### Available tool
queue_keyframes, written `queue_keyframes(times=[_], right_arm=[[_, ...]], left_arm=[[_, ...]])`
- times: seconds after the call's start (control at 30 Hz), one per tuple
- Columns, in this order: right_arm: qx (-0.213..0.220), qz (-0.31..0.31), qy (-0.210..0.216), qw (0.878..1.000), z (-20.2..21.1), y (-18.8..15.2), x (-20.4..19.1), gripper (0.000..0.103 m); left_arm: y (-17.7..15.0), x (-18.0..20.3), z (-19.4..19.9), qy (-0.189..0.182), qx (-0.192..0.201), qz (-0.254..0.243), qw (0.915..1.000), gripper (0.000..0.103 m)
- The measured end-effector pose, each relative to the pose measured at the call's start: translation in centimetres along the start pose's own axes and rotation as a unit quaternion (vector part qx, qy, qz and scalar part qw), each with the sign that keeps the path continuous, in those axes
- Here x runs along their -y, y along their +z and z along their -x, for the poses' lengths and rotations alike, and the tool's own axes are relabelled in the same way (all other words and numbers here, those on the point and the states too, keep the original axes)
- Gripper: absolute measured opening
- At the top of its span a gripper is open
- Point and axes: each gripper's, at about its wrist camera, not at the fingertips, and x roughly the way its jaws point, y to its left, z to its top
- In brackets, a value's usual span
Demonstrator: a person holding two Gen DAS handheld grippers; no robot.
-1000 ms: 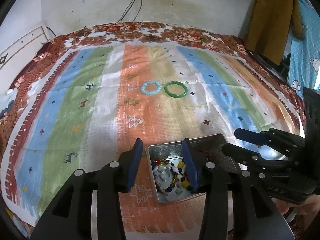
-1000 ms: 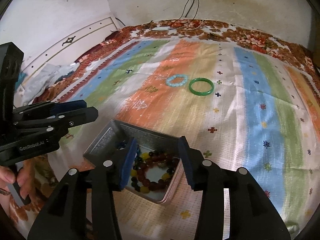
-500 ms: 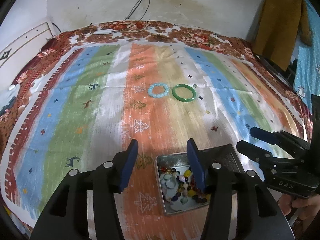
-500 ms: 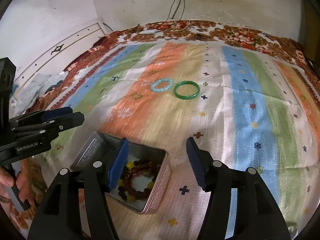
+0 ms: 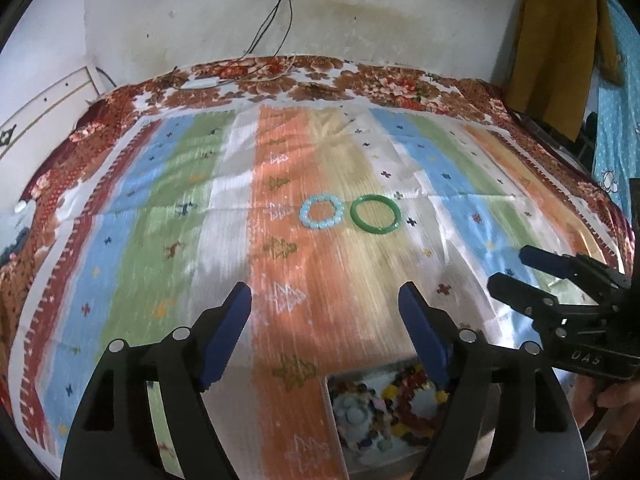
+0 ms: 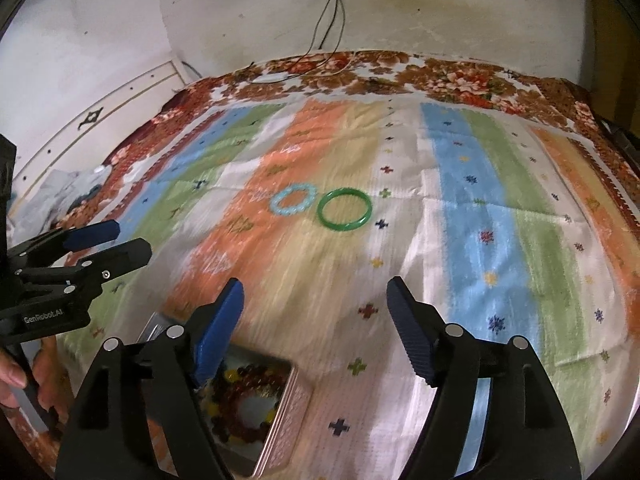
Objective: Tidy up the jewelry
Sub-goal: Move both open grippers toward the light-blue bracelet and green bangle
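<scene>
Hovering over a striped bedspread (image 5: 168, 240), the left gripper (image 5: 324, 332) stands with its blue-padded jaws spread wide and nothing between them, having just been opening; a person's fingers (image 6: 12, 372) show at its handle in the right wrist view. Ahead of both tools, near the middle of the cloth, a pale blue beaded bracelet (image 5: 322, 211) lies flat just beside a smooth green bangle (image 5: 375, 214), the two close together but apparently not touching. Nearer the person, an open metal tin (image 6: 288, 408) sits on the cloth holding a tangle of red, yellow and dark beaded strands (image 6: 244, 404), partly hidden behind the fingers. To the right, the right gripper (image 6: 316, 328) is likewise spread and empty, its jaws too having just been opening. With the task being to organise the jewellery, the two loose pieces look like the ones left to gather. The bangle appears rigid, glossy and probably slippery, possibly brittle if dropped, so a pinch across one side of the hoop, one pad inside and one outside, seems the surest hold. The beaded bracelet looks light and strung on cord, likely to sag or roll once lifted, and is best nipped across a single bead or two rather than scooped.
</scene>
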Motion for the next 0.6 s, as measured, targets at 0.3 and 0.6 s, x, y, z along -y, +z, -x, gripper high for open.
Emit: queue_keyframes(times=[0.3,0.6], right_arm=[[0.007,0.008,-0.026,1.000,-1.4,1.6,0.8,0.078],[0.012,0.017,-0.045,0.999,-2.8,3.0,1.3,0.082]], left_arm=[[2.7,-1.0,-2.9,-0.006,0.002,0.017,0.9998,0.081],[4.0,-2.4,-5.3,-0.014,-0.006,0.048,0.9987,0.090]])
